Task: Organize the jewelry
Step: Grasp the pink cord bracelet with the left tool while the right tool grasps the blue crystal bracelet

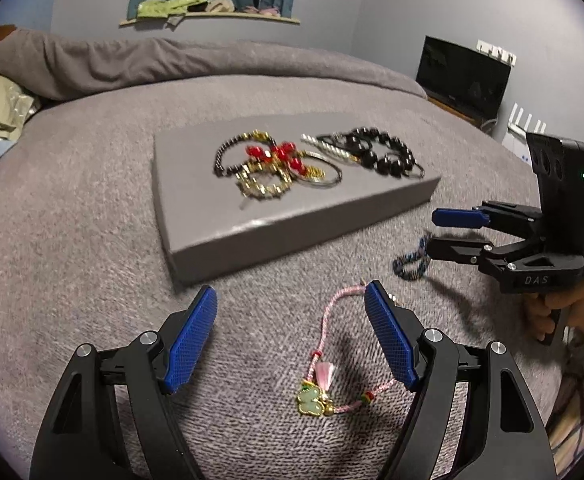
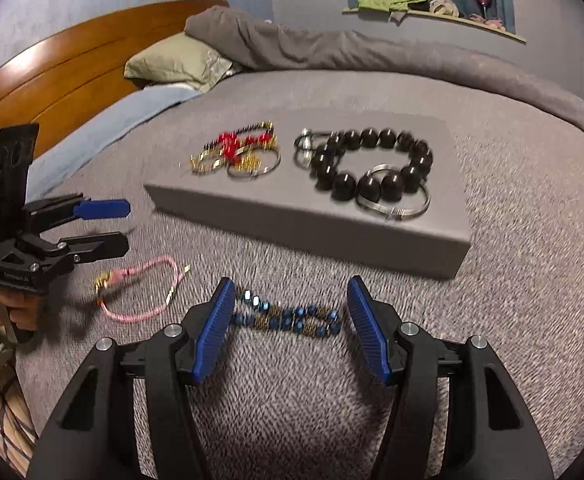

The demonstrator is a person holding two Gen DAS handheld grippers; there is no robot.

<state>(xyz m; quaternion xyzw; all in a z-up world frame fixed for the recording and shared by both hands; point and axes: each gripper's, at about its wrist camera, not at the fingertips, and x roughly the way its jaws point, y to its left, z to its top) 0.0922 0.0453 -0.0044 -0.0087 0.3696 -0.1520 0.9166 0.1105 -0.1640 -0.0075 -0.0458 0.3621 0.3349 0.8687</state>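
Grey bedspread (image 1: 92, 220), both fingers spread, wooden headboard (image 2: 72, 52) only right view, beads (image 2: 288, 316) blurred, perhaps blue.

— How were the gripper (image 1: 290, 336) bodies finished?
— Black angular linkages were fitted with silver round-head screws and blue ribbed pads (image 1: 190, 340). "DAS" was marked on the right gripper (image 1: 443, 234) housing, and a green indicator was lit.
— And the clothing?
— A pale plaid-patterned sleeve (image 1: 579, 396) was noted.
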